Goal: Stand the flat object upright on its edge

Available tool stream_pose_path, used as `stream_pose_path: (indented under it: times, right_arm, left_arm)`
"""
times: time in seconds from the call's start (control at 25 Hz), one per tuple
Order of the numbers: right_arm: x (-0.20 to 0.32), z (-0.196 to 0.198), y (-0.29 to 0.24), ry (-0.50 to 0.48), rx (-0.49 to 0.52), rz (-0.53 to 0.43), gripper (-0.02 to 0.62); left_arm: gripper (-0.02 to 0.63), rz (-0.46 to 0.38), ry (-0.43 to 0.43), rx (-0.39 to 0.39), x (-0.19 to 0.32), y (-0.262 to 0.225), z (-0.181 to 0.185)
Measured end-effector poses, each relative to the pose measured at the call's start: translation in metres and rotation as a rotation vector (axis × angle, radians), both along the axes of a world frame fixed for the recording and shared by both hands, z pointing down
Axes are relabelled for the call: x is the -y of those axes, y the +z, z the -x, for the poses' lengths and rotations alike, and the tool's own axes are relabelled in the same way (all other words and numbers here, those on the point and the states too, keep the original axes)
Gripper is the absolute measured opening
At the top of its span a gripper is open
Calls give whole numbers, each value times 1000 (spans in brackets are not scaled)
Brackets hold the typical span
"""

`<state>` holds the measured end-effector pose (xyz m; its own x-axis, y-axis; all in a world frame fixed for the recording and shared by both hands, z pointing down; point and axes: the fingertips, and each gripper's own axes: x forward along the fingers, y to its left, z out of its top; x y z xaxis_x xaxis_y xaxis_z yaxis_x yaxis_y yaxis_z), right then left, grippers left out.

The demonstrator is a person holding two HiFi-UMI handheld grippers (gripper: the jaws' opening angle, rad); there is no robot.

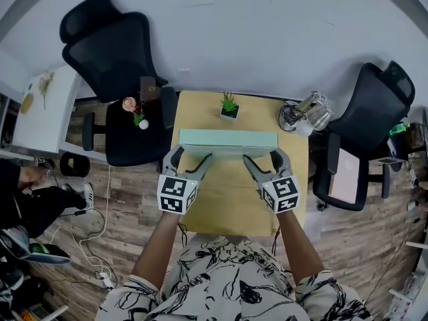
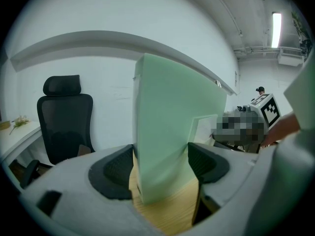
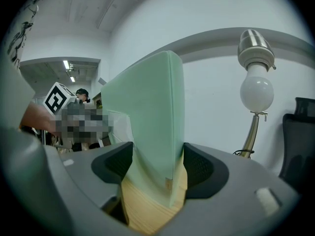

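**Condition.** The flat object (image 1: 227, 139), a mint-green slab, stands upright on its long edge across the middle of the table (image 1: 227, 209). The left gripper (image 1: 192, 154) is clamped on its left end and the right gripper (image 1: 262, 156) on its right end. In both gripper views the pads press the 2 broad faces.

**Hazards.**
1. Uneven release: if 1 gripper lets go first, or a pad drags on withdrawal, the narrow base will likely tip.
2. A slab released off vertical will probably fall flat.
3. A fall toward the table's far edge could strike the potted plant (image 1: 229, 105) there.

**Surroundings.** The table top is smooth light wood. A lamp (image 1: 309, 111) sits at the table's far-right corner. A black office chair (image 1: 117, 59) stands left of the table. Around the table are a wood-plank floor (image 1: 127, 202) and a white wall (image 1: 254, 32).
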<state>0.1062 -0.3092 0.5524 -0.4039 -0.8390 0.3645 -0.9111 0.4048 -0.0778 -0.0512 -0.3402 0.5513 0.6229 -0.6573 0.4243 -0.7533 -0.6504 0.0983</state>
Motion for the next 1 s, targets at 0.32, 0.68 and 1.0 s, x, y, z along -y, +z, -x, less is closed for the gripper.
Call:
stream_pose_path:
  times: [0.32, 0.68, 1.0]
  right_arm:
    - [0, -3, -2, -4, -9, -13, 327]
    - [-2, -5, -2, -5, -12, -9, 328]
    - [-15, -17, -8, 3, 1, -38, 328]
  left_arm:
    - [344, 2, -2, -15, -1, 0, 2]
    - [337, 5, 7, -8, -2, 1, 4]
    - [338, -10, -2, 11, -12, -1, 17]
